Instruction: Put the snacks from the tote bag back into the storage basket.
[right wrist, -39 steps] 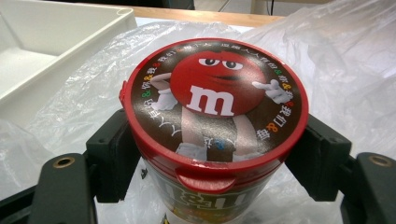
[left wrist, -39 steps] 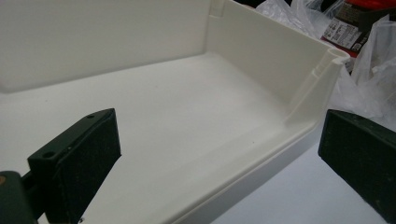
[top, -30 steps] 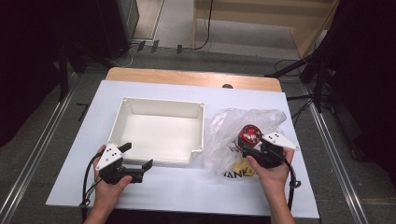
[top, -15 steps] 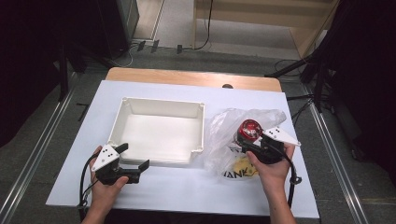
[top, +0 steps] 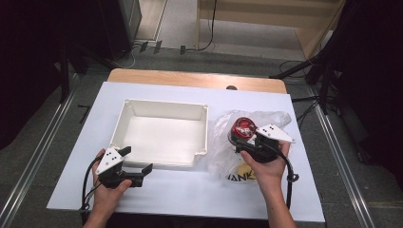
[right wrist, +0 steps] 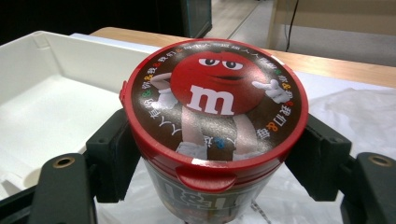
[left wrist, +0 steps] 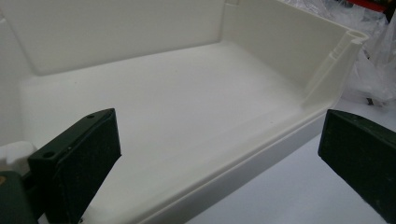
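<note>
High view: right tool (top: 243, 142) pinching the red-lidded candy tub (top: 241, 129) above the plastic bag (top: 259, 121) (grasp made, transfer judged pending), white bin (top: 199, 142) unfilled, left tool (top: 138, 164) spread beside it on the tabletop (top: 190, 190).

The tub's (right wrist: 212, 135) base runs off the right gripper view's six o'clock edge, its sides covered by the jaws. A yellow pack (top: 241, 174) under the plastic bag (top: 266, 118) shows only letters, the rest hidden by the right hand (top: 266, 164).
</note>
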